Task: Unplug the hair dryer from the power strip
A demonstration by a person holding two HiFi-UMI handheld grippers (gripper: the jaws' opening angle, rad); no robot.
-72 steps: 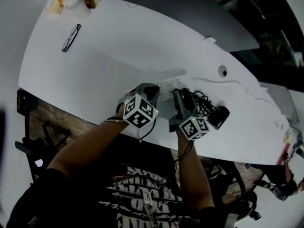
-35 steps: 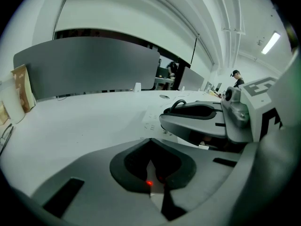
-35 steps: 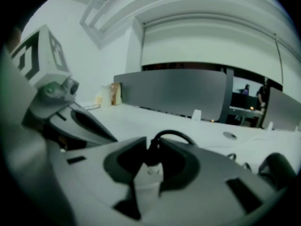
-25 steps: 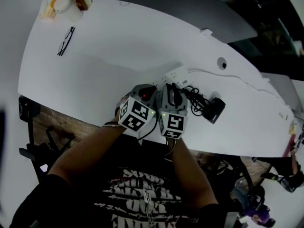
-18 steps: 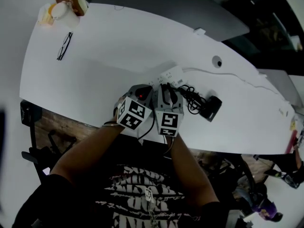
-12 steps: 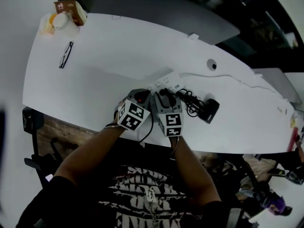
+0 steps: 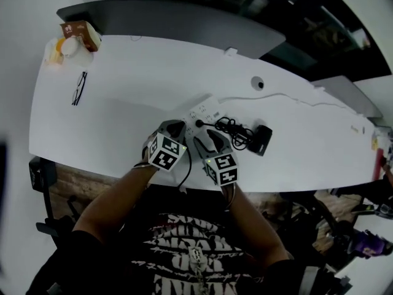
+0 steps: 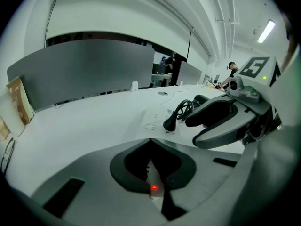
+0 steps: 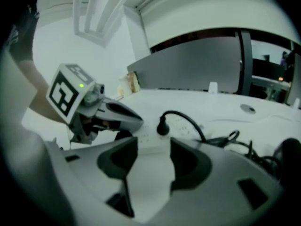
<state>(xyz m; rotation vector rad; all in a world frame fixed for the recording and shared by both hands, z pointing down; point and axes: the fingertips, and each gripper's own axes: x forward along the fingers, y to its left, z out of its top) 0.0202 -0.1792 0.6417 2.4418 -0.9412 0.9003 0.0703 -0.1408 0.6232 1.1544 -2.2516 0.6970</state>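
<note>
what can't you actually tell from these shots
- Plug prongs: blurred in the right gripper view, too small in the head view, so whether they sit in the power strip is unclear.
- Power strip's near end: left gripper view, covered by the left gripper; only a red light shows.
- Hair dryer: cut off by the right edge in the right gripper view, small and dark in the head view.

Left claw [image 8: 150, 145] clamped — right claw [image 9: 154, 147] just opening, empty.
</note>
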